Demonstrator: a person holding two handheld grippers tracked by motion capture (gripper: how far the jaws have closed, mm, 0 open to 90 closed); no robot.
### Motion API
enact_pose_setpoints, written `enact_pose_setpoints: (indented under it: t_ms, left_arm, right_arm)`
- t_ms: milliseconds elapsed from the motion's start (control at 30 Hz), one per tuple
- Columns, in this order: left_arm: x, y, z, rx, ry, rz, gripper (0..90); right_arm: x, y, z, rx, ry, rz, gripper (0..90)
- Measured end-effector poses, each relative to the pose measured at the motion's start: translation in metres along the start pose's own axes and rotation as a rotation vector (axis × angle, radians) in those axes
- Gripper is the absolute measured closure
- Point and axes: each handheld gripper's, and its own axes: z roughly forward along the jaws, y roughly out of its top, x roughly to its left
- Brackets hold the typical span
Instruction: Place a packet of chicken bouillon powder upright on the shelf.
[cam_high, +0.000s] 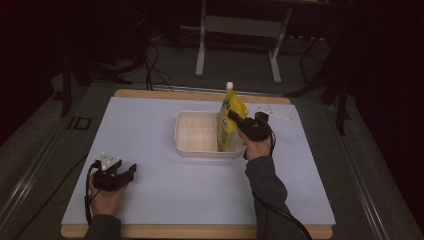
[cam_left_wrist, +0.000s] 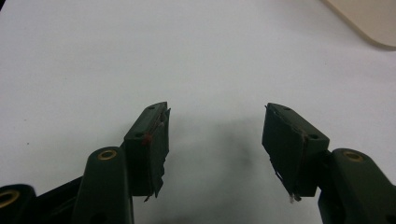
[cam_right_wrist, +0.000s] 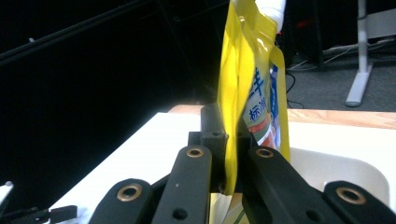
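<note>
A yellow refill pouch (cam_high: 228, 117) with a white cap stands upright at the right end of a white tray (cam_high: 186, 131). My right gripper (cam_high: 235, 116) is shut on the pouch's side edge. In the right gripper view the yellow pouch (cam_right_wrist: 243, 79) is pinched between the two black jaws of the right gripper (cam_right_wrist: 229, 149), and its bottom hangs in the tray (cam_right_wrist: 336, 170). My left gripper (cam_high: 131, 170) rests at the table's near left, held by a hand. In the left gripper view the left gripper (cam_left_wrist: 215, 140) stands open over bare white table, nothing between its fingers.
A white mat (cam_high: 150, 165) covers the wooden table (cam_high: 200, 231). A small white item (cam_high: 272, 111) lies behind the tray at the right. A metal stand (cam_high: 240, 30) and cables sit on the floor beyond the table. A tray corner (cam_left_wrist: 369, 18) shows in the left gripper view.
</note>
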Motion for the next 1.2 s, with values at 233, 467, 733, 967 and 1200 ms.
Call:
enact_pose_setpoints:
  t_ms: [233, 467, 733, 967, 1200]
  left_arm:
    - [0.000, 0.000, 0.000, 0.000, 0.001, 0.002, 40.8]
    - [0.000, 0.000, 0.000, 0.001, 0.000, 0.002, 40.8]
    - [0.000, 0.000, 0.000, 0.000, 0.001, 0.002, 40.8]
    - [0.000, 0.000, 0.000, 0.000, 0.000, 0.002, 40.8]
    - [0.000, 0.000, 0.000, 0.001, 0.000, 0.001, 40.8]
  right_arm:
    - [-0.003, -0.007, 0.001, 0.008, 0.000, 0.019, 90.0]
    - [-0.002, -0.015, 0.004, 0.040, -0.008, 0.007, 90.0]
    - [0.002, -0.017, 0.007, 0.069, -0.019, -0.025, 90.0]
    - [0.003, -0.016, 0.009, 0.070, -0.042, -0.043, 90.0]
    - [0.004, -0.015, 0.012, 0.057, -0.051, -0.005, 90.0]
